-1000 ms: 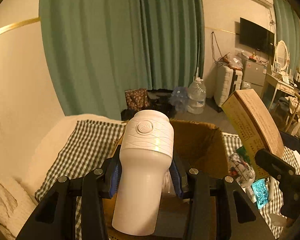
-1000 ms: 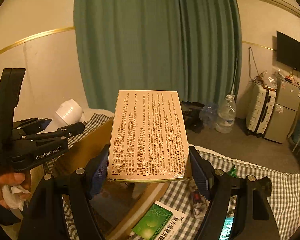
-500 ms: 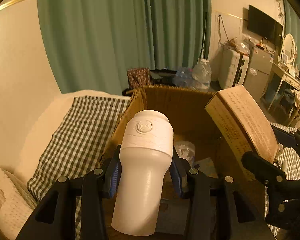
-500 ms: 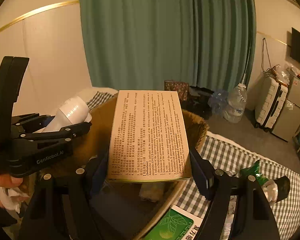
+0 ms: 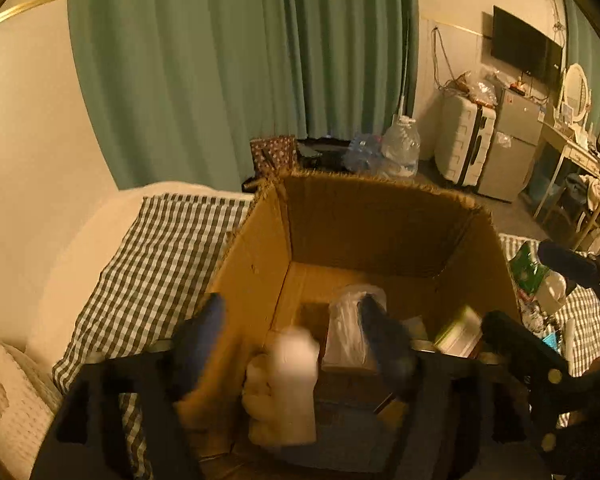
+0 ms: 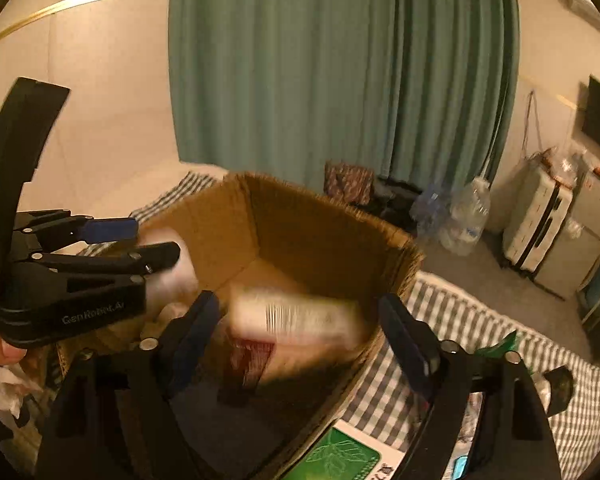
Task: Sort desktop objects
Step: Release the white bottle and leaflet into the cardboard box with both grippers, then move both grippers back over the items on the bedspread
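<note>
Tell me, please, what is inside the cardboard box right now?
Inside the cardboard box: a blurred white bottle, a clear plastic bag and a printed carton. The grippers hide the near floor.

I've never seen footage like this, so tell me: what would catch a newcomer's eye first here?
Probably the big open cardboard box on the checked cloth, filling the middle of both views. Blurred inside it are a white bottle between the left tongs and a printed carton between the right tongs; both tongs have just been opening and touch neither. Behind hangs a green curtain.
</note>
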